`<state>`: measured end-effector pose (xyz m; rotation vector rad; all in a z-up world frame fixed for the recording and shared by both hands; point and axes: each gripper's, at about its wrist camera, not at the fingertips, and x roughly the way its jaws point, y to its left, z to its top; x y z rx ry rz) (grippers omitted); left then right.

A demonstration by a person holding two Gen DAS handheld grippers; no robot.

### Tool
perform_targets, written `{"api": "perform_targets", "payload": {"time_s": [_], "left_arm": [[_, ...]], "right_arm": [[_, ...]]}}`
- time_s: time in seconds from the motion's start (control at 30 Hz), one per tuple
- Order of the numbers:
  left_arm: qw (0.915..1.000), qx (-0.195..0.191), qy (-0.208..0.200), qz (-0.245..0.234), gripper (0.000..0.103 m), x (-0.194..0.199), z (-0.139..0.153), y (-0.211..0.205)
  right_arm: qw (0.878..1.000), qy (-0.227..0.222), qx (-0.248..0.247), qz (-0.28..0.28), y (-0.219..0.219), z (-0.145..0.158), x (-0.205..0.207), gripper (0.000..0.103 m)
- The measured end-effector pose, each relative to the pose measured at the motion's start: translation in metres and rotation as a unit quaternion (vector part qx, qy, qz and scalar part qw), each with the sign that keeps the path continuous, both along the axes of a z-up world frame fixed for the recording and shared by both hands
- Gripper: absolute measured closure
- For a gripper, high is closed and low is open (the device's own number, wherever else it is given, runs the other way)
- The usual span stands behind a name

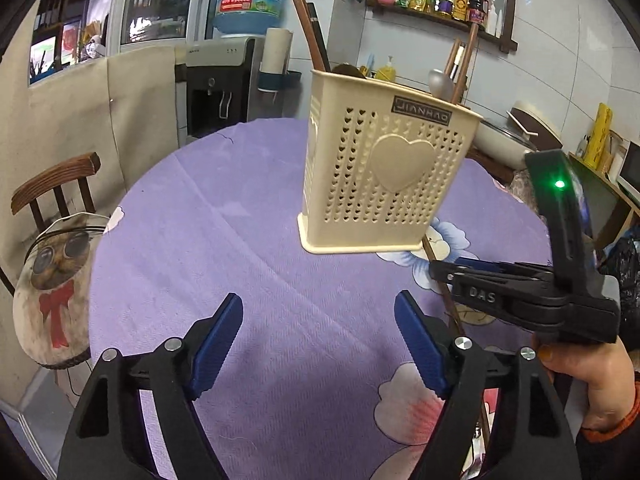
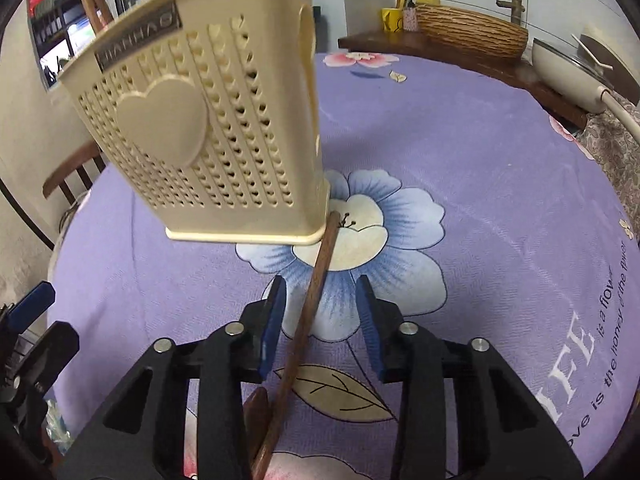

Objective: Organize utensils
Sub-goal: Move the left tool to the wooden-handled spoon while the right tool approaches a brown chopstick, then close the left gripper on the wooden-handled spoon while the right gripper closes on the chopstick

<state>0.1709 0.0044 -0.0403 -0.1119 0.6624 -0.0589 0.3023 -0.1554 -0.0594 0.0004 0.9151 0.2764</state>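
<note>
On the purple tablecloth [image 2: 500,168] a wooden utensil [image 2: 308,312] is straddled, not yet pinched, by the right gripper [image 2: 320,320], probably for the cream holder [image 2: 208,120] it touches. Left gripper [image 1: 320,344] is kept spread, empty.

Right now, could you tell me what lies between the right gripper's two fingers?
A brown wooden chopstick lies on the tablecloth between the fingers, untouched; the right wrist view shows it.

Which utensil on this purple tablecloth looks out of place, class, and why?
One wooden chopstick lies flat on the tablecloth, its far end by the base corner of the cream utensil holder, while other utensils stand upright inside it. It runs between the pads of the right tool, which do not press on it.
</note>
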Motion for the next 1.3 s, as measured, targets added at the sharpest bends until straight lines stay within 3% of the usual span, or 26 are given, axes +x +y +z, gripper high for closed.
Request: {"api": "perform_targets", "payload": {"time_s": [0.2,0.4,0.8,1.03,1.3], "left_arm": [[0.9995,-0.001,0.017,-0.025,0.027,0.0,-0.006,-0.01],[0.9976,-0.001,0.035,-0.059,0.028,-0.001,-0.012,-0.024],[0.9903,-0.001,0.067,-0.121,0.029,-0.003,-0.02,-0.054],[0.9827,-0.004,0.106,-0.152,0.044,0.008,-0.033,-0.075],[0.9817,0.029,0.116,-0.148,0.062,0.023,-0.035,-0.093]], "right_arm": [[0.999,-0.013,-0.038,0.007,0.009,-0.007,-0.005,0.078],[0.999,-0.011,-0.036,0.032,0.011,-0.006,-0.005,0.09],[0.996,-0.005,-0.04,0.078,-0.019,-0.003,0.007,0.092],[0.997,0.0,-0.032,0.066,-0.049,-0.004,0.005,0.092],[0.998,0.001,-0.025,0.05,-0.059,-0.005,-0.001,0.092]]}}
